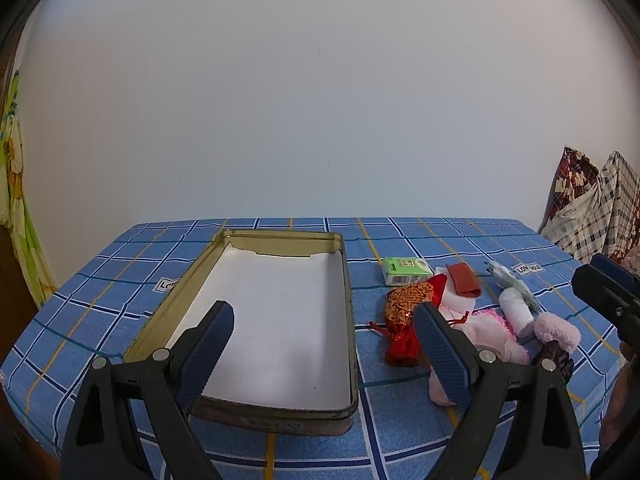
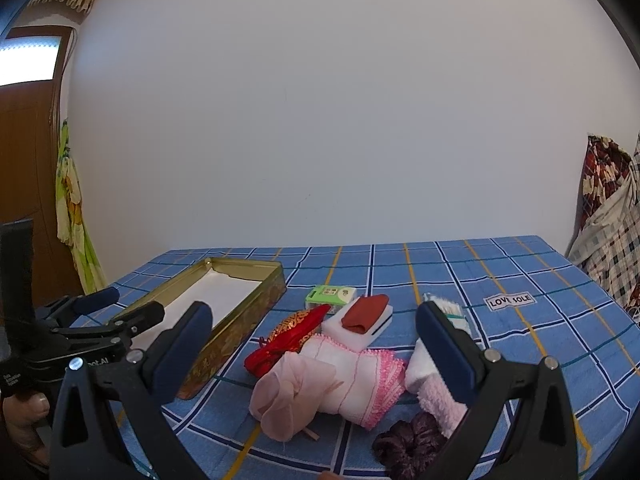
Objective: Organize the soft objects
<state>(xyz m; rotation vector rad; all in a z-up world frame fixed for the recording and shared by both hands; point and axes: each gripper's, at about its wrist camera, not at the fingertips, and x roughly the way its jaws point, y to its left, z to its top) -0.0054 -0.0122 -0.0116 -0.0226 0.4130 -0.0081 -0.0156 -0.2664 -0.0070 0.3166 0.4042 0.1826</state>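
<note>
Soft things are seen heaped on the checked cloth point(image 1: 280, 454) just right of the tin point(image 1: 347, 320), which lies empty toward the left edge. From the left wrist, the left gripper point(image 1: 326, 346) is held wide, nothing between its pads, hovering over the tin's near right wall; the red pouch point(image 1: 404, 320) lies beside it.

From the right wrist, the right gripper point(image 2: 314, 350) is spread wide and empty above the pink sock point(image 2: 340, 384), with the dark scrunchie point(image 2: 412, 446) near the front edge. A pinch here could well snag two pieces at once, since they overlap; a limp sock might also drape over the tin's rim.
</note>
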